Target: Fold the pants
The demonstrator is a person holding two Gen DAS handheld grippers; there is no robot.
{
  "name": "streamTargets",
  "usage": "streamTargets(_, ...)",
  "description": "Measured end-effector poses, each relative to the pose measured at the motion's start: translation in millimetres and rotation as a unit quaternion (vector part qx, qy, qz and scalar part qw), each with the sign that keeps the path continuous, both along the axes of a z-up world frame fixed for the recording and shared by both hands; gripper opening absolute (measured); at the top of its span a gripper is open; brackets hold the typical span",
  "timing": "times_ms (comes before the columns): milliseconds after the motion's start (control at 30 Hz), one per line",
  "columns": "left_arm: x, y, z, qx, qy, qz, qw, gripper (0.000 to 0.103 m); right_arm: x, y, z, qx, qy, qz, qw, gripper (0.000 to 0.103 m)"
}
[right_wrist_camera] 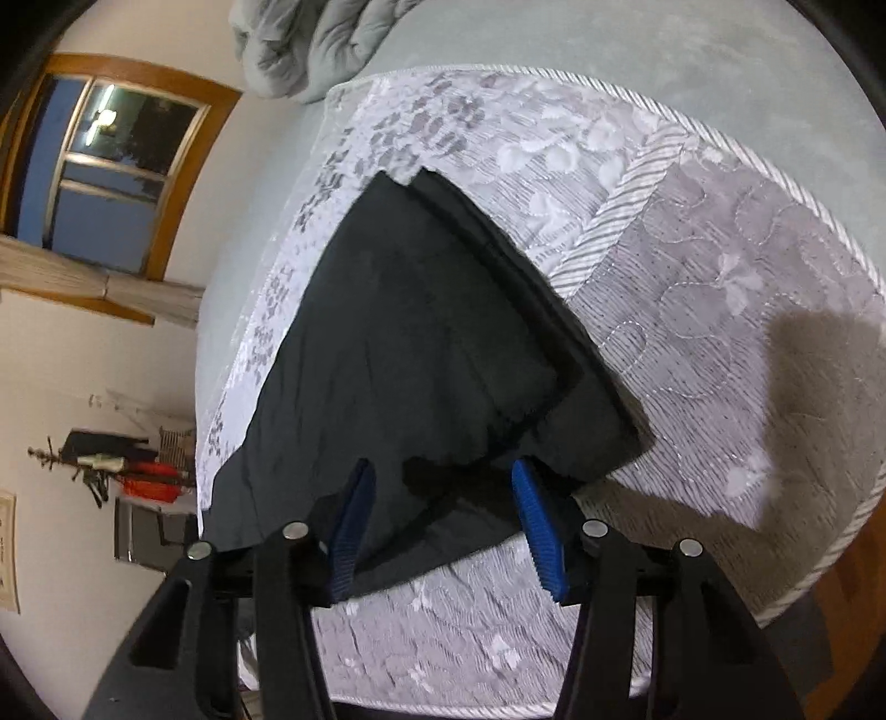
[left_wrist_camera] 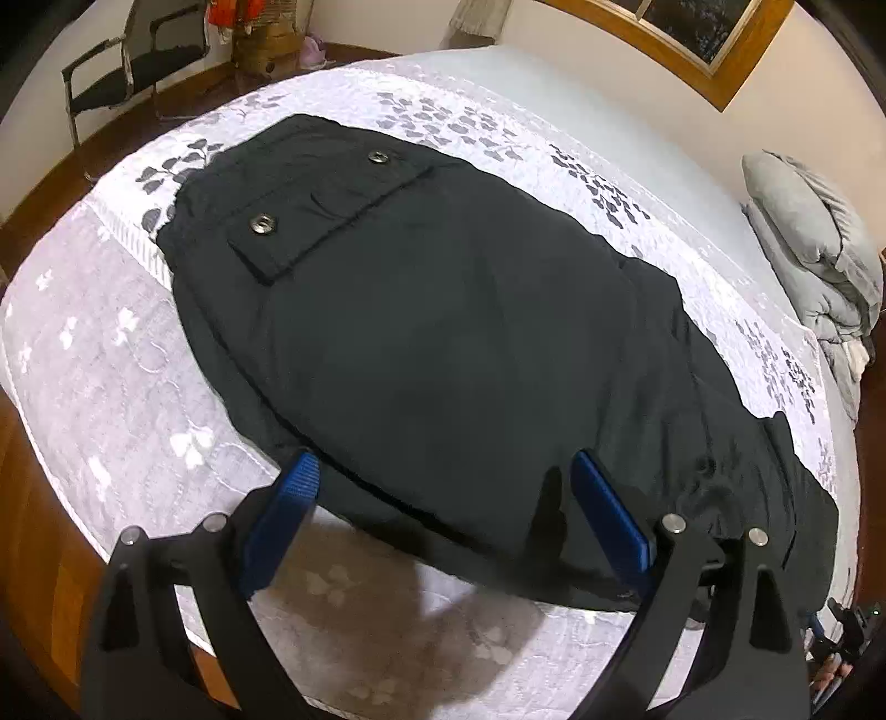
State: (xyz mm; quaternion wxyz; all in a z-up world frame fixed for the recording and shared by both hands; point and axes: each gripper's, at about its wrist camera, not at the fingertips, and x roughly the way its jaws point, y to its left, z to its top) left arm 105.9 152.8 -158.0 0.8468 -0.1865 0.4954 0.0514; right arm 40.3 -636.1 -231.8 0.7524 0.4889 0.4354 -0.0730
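Observation:
Black pants (left_wrist_camera: 443, 332) lie flat on a white-and-grey patterned quilt (left_wrist_camera: 111, 354) on a bed. A flap pocket with two metal buttons (left_wrist_camera: 260, 224) shows at the far left. My left gripper (left_wrist_camera: 443, 476) is open, its blue pads on either side of the near edge of the pants, holding nothing. In the right wrist view the pants (right_wrist_camera: 398, 343) run away from me, layered. My right gripper (right_wrist_camera: 440, 482) is open over the near end of the cloth, holding nothing.
A grey folded duvet (left_wrist_camera: 814, 243) sits at the far right of the bed. A black chair (left_wrist_camera: 138, 66) and a basket (left_wrist_camera: 271, 44) stand on the wooden floor beyond the bed. A window (right_wrist_camera: 105, 166) is in the wall.

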Motion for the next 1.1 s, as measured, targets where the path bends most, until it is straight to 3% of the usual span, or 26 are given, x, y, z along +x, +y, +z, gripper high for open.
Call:
streamTargets(67,-1,-4,0,-0.001,-0.002,-0.004,1.0,0.092,11,0,-4,0.007,-0.004,-0.006,1.0,0.053)
streamTargets(100,-2,-5,0,0.0,-0.002,-0.005,1.0,0.092,14,2,-5,0.004,-0.004,-0.007,1.0,0.048)
streamTargets(133,-2,-7,0,0.001,-0.001,-0.006,1.0,0.092,19,4,-4,-0.005,0.0,-0.006,1.0,0.033)
streamTargets(200,-2,-8,-1,0.001,0.001,-0.006,1.0,0.092,24,6,0,-0.026,0.008,-0.003,1.0,0.013)
streamTargets(267,-2,-6,-1,0.003,0.002,-0.002,1.0,0.092,19,9,13,-0.036,-0.013,-0.006,0.999,0.01)
streamTargets(400,1,-4,-5,-0.002,0.005,0.007,1.0,0.092,-6,16,36,-0.053,-0.024,-0.013,0.998,0.009)
streamTargets(533,4,-8,-10,0.002,0.006,0.004,1.0,0.092,-18,16,16,-0.049,0.008,-0.01,0.999,0.011)
streamTargets(600,5,-12,-12,0.003,0.007,-0.001,1.0,0.092,-17,15,5,-0.049,0.011,-0.008,0.999,0.018)
streamTargets(700,0,-13,-8,-0.002,0.005,-0.01,0.9999,0.092,-17,18,10,-0.046,-0.003,-0.002,0.999,0.04)
streamTargets(767,-6,-6,-4,-0.01,0.006,-0.011,0.9999,0.092,-18,19,17,-0.05,-0.005,0.003,0.999,0.041)
streamTargets(900,-33,41,8,-0.055,-0.011,0.046,0.9974,0.092,-25,17,21,-0.054,0.003,0.001,0.999,0.042)
streamTargets(1033,-50,92,-1,-0.138,-0.027,0.108,0.9843,0.092,-24,19,19,-0.06,0.015,0.0,0.998,0.042)
streamTargets(1100,-45,102,-10,-0.163,-0.023,0.112,0.9799,0.092,-21,23,18,-0.055,0.015,0.001,0.998,0.042)
